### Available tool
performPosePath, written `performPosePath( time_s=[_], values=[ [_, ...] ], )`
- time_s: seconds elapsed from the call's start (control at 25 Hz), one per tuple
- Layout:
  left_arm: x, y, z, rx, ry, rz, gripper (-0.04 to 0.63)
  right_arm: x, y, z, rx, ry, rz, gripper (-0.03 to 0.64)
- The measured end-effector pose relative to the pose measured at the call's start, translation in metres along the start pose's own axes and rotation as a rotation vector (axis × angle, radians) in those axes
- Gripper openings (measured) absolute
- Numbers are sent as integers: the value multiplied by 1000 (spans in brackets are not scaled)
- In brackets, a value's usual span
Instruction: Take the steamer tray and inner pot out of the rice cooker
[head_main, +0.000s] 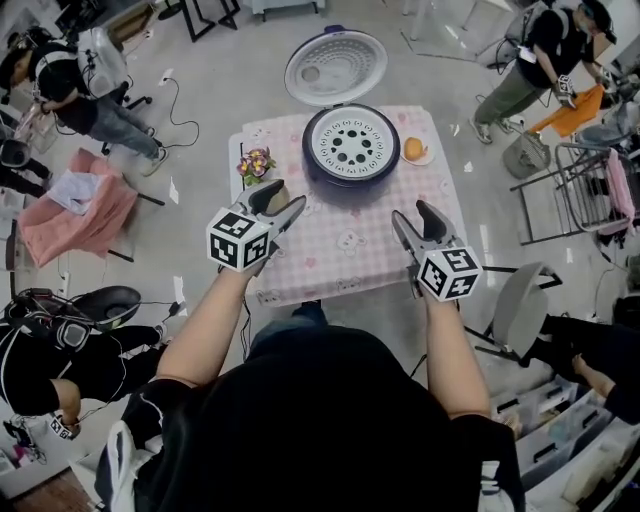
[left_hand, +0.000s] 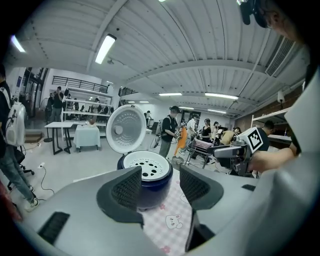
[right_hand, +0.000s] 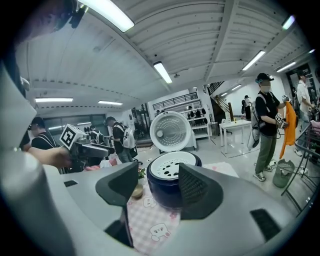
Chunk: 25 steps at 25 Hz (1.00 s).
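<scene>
A dark blue rice cooker (head_main: 352, 172) stands at the far side of the pink checked table (head_main: 340, 250), its lid (head_main: 336, 67) swung open behind it. The white steamer tray (head_main: 352, 143) with round holes sits in its top. The inner pot is hidden beneath it. My left gripper (head_main: 280, 203) hovers open over the table's left, short of the cooker. My right gripper (head_main: 416, 215) hovers open at the right, also short of it. In the left gripper view the cooker (left_hand: 150, 192) shows between the open jaws (left_hand: 160, 186). The right gripper view frames the tray (right_hand: 172, 167) likewise.
A small flower pot (head_main: 257, 163) stands left of the cooker and an orange on a plate (head_main: 415, 150) to its right. A grey chair (head_main: 520, 310) is at the table's right. People sit and stand around the room, and a pink draped stand (head_main: 85, 215) is at the left.
</scene>
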<state>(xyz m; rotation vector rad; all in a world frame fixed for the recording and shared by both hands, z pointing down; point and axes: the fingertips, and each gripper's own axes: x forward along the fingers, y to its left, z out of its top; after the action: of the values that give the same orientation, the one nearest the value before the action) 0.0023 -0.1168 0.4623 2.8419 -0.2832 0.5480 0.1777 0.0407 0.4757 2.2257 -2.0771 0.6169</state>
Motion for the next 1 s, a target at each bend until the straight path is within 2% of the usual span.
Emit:
performPosePath(
  time_s=[0.4, 0.6, 1.0],
  values=[
    [27, 51, 28, 6, -6, -49, 253, 47, -9, 29, -14, 11, -48, 261],
    [34, 77, 28, 2, -20, -70, 253, 68, -7, 32, -27, 17, -71, 262],
    [31, 98, 40, 9, -31, -109, 253, 84, 8, 43, -45, 33, -88, 262]
  ],
)
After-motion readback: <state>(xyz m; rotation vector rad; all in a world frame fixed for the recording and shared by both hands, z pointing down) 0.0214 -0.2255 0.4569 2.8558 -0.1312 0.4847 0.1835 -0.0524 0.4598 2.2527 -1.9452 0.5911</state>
